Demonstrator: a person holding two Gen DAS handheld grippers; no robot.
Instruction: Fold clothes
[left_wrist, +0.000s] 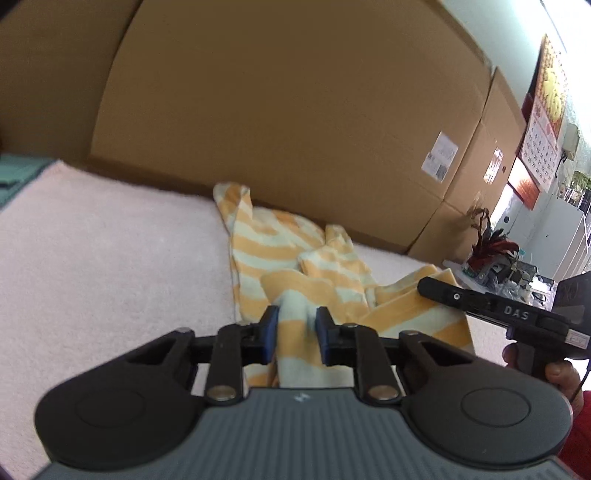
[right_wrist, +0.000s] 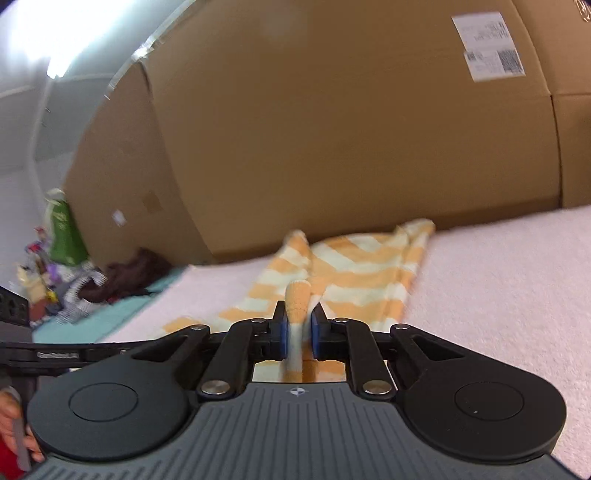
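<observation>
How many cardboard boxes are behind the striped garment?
2 show in the left wrist view. A large cardboard box stands directly behind the orange-and-white striped garment; a second cardboard box adjoins it on the right. Others may stand out of view.

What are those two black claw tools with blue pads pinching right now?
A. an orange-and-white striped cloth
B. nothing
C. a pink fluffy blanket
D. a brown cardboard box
A: the left gripper and the right gripper each pinch a fold of the orange-and-white striped cloth between blue pads.
</observation>
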